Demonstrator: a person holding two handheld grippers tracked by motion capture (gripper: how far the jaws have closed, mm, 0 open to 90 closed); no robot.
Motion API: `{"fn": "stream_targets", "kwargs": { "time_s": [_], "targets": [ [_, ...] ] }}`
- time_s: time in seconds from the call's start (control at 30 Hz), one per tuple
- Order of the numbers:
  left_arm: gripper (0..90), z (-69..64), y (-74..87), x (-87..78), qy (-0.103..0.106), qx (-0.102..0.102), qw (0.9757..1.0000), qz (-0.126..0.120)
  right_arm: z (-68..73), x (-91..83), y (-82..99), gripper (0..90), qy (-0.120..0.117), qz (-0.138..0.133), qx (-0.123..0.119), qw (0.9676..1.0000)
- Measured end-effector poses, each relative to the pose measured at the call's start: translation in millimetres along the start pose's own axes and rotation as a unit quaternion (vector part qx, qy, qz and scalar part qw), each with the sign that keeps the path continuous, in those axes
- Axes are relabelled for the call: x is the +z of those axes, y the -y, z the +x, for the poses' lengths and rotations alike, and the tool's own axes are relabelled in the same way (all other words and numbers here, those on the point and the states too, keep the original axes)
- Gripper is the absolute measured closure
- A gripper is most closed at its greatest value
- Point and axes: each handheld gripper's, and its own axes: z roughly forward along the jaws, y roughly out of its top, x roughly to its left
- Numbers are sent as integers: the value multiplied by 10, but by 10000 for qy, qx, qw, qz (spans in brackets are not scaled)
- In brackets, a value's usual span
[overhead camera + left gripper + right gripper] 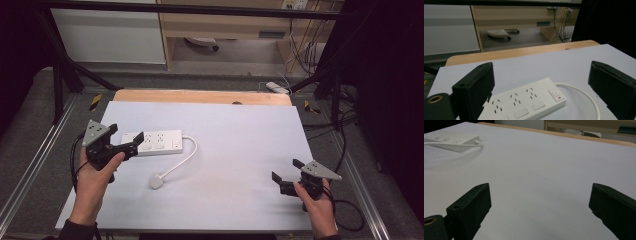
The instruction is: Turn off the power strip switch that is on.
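two tongs (126, 134) (285, 170) both wide, left jaw hiding the power strip's (524, 103) near end

Dim, soft overhead light, slightly blurry

Beyond the table's wooden edge (200, 96), a grey floor (240, 56), wooden cabinet (225, 22) and dangling cables (305, 47).

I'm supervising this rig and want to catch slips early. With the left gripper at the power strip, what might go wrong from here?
1. The left gripper, jaws open, sits at one end of the power strip; an end grab may let it tilt or swing.
2. The loose cable and plug would likely drag along.
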Motion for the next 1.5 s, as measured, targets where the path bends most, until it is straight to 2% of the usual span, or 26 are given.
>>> {"fn": "stream_targets", "kwargs": {
  "time_s": [0.33, 0.47, 0.6, 0.77, 1.1, 1.17, 1.37, 1.5],
  "targets": [
    [119, 48, -7, -15, -79, 41, 10000, -25, 13, 9, -6, 45, -16, 25, -29, 10000],
    [220, 100, 10, -10, -176, 105, 9998, -11, 10, 9, -5, 44, -13, 32, -31, 10000],
    [269, 136, 39, 11, -286, 111, 9995, -20, 10, 14, -5, 44, -20, 28, -27, 10000],
    [411, 194, 90, 24, -382, 37, 9992, -71, 10, 10, -11, 44, -23, 21, -21, 10000],
    [570, 264, 186, 82, -317, -19, 9995, -5, 8, 14, -11, 44, -50, 16, 21, 10000],
    [606, 299, 221, 100, -359, -61, 9993, 14, -9, 5, -13, 44, -99, -45, 135, 9999],
    [707, 367, 316, 171, -350, -126, 9993, 98, -7, 8, -13, 44, -74, -34, 106, 9999],
    [785, 382, 364, 190, -338, -119, 9993, 49, -6, 11, -12, 43, -60, -20, 81, 9999]
  ]
}}
